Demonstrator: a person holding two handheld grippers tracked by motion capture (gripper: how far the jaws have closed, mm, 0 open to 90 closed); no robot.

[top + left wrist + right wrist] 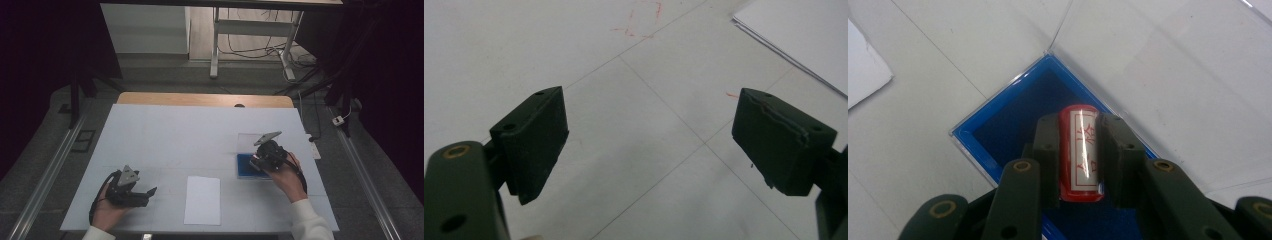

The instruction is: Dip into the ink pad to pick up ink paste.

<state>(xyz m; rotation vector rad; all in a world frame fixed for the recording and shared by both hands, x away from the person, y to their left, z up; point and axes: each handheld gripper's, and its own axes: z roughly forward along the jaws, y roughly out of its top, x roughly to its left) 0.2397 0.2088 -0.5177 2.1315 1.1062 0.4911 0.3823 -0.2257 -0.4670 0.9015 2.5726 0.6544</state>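
Two grippers at a white-covered table (pixel 165 135), one in each of the person's hands. Left gripper (pixel 150 192) sits low near the front-left of the table, held in the left hand (pixel 107 210) — its jaws stand wide apart with nothing between them. In the left gripper view the two black pads (pixel 536 142) frame bare white surface marked with thin grid lines and a few faint red scribbles (pixel 641 22); the corner of a white paper sheet (pixel 799 35) shows at upper right of that view. From the high view the same paper sheet (pixel 202 200) lies flat near the front edge, between the two hands, apart from both grippers.

Right gripper (pixel 257 162) is on the right side of the table, held in the right hand (pixel 285 175), white sleeve (pixel 310 222) visible below. Its jaws are closed tight on a small red cylinder (pixel 1080 152) — a stamp-like piece with a white label and red characters. The pads press its two sides, and its long axis runs along the jaws. The cylinder sits over the dark blue inside of a shallow blue tray (pixel 998 130), whose clear lid (pixel 1168 70) lies open and flat on the table beside it. Cannot tell whether the cylinder touches the blue pad or hangs just above it. In the high view the blue tray (pixel 245 167) lies just left of the right hand, with the gripper's tip over it.
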